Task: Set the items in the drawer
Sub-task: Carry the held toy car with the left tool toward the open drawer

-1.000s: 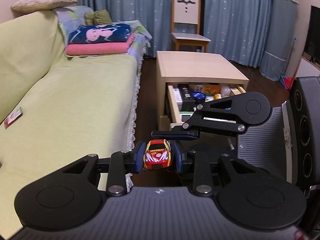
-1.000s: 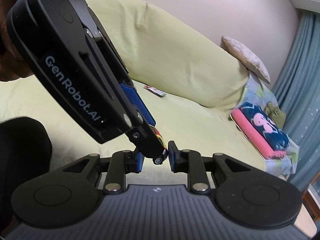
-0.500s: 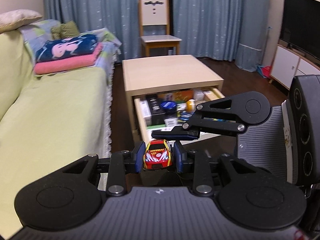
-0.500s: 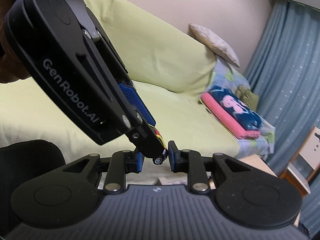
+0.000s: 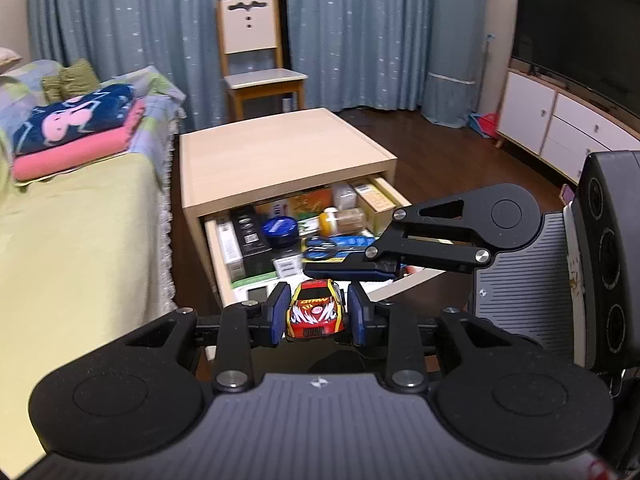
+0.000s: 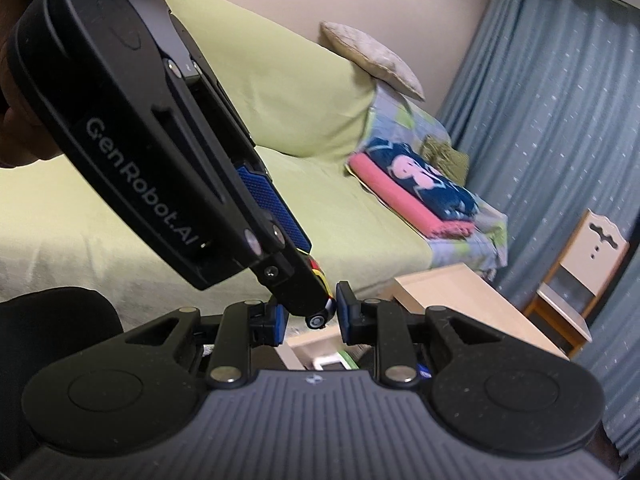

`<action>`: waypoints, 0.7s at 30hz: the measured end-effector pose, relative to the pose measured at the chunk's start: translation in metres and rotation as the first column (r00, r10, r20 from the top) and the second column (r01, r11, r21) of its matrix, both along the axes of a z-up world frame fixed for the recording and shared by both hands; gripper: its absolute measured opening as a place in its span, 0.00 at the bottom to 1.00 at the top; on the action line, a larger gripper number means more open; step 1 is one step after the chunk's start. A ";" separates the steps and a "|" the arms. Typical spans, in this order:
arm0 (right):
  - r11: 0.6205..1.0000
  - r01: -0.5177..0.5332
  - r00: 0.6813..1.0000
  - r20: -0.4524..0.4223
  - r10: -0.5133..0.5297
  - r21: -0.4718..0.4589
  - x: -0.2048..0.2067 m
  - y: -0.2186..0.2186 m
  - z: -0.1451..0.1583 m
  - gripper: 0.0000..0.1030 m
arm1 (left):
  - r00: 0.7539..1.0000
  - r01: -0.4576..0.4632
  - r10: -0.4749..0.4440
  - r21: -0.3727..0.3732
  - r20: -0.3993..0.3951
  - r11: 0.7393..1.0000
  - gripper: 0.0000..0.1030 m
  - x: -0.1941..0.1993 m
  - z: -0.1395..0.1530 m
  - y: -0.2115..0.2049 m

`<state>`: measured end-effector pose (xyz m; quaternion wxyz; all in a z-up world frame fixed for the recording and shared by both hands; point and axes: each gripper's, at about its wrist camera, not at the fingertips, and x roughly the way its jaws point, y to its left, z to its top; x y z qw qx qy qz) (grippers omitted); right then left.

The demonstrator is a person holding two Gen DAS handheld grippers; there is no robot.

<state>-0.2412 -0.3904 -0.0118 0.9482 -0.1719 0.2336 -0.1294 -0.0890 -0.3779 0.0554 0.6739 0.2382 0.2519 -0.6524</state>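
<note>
the toy car point(image 5: 316, 311) is clamped by the left tool point(image 5: 316, 314) for the open drawer point(image 5: 224, 276); the right tool point(image 6: 310, 318) is parted, holding nothing.

Blue curtains point(image 5: 152, 20) are hanging across the far wall, with a wooden chair point(image 5: 256, 52) standing before them. A green sofa point(image 5: 80, 232) is running along the left, folded towels point(image 5: 76, 128) lying at its far end. A dark TV point(image 5: 580, 28) is sitting on a white cabinet point(image 5: 552, 124) at right, over dark wood floor point(image 5: 452, 152).
</note>
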 end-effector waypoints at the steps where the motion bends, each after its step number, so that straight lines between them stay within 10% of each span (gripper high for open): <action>1: 1.000 0.011 1.000 -0.003 -0.011 0.002 -0.001 -0.005 -0.001 0.20 | 1.000 0.010 -0.010 0.001 -0.003 1.000 0.35 0.000 -0.002 -0.006; 21: 0.981 0.192 0.981 -0.035 -0.191 0.035 -0.027 -0.081 -0.017 0.20 | 0.983 0.180 -0.178 0.031 -0.040 0.983 0.35 -0.016 -0.023 -0.096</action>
